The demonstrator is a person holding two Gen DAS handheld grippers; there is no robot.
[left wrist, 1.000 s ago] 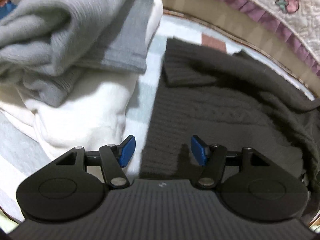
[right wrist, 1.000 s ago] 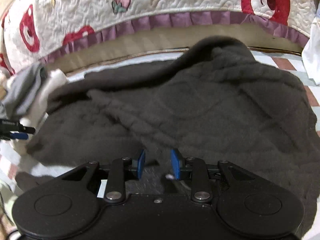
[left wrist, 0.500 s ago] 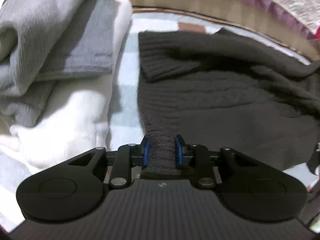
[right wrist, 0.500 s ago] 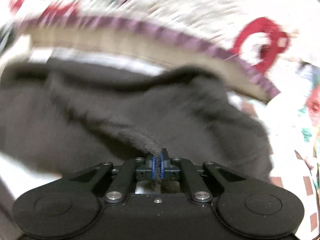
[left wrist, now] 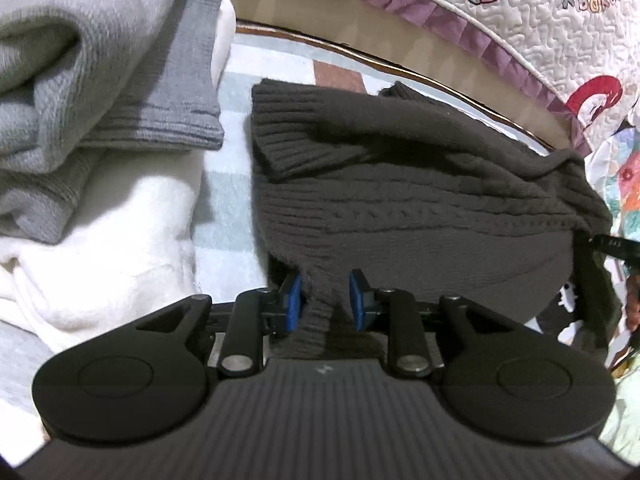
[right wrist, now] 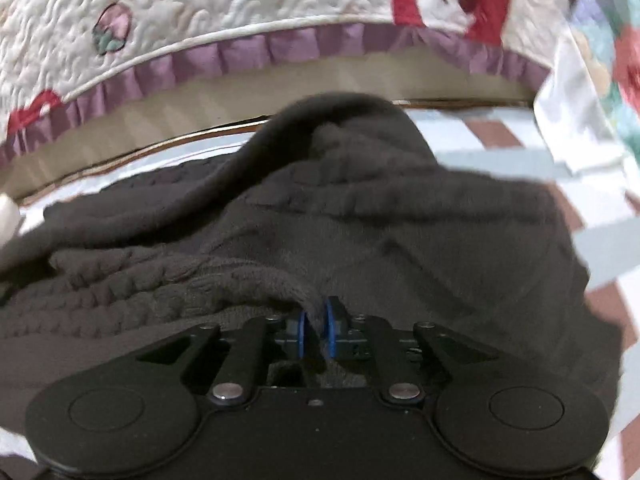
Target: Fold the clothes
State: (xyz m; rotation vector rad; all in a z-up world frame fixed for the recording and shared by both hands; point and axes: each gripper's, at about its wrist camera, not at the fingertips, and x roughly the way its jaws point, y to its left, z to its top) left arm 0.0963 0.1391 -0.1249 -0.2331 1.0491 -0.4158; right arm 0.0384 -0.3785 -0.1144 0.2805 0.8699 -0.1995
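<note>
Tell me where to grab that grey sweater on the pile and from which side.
Take the grey sweater by its ribbed hem, the edge nearest the dark sweater. That hem lies flat and overhangs the white garment beneath it, so fingers coming in low from the dark sweater's side could likely slip one under and one over.

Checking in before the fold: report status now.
Left gripper and right gripper both shut on dark sweater edge. Grey and white clothes pile sits beside the sweater, apart from it.
</note>
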